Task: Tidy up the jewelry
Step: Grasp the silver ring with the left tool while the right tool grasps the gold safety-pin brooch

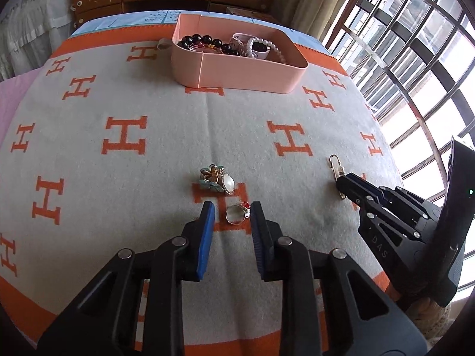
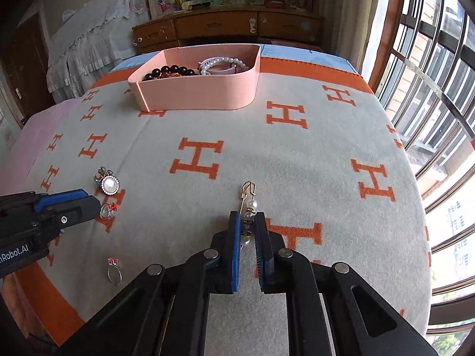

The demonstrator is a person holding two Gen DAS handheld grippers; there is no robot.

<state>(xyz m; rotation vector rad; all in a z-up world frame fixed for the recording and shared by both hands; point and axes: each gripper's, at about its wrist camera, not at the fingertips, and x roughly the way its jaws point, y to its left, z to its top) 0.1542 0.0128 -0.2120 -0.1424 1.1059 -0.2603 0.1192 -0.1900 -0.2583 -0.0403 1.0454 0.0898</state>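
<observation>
Straddling a ring (image 1: 236, 214), left jaws apart; right jaws seemingly clamping pearl pin (image 2: 248, 213).

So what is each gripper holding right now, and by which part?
The right gripper is shut on the pearl brooch pin, gripping its beaded lower half; the clasp end sticks out ahead. The left gripper straddles the red-stone ring, jaws not yet pressing it.

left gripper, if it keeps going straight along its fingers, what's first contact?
Most likely the silver ring with the red stone, lying between the left gripper's fingertips on the H-patterned blanket. The pearl brooch lies just beyond. Depth is hard to judge.
</observation>
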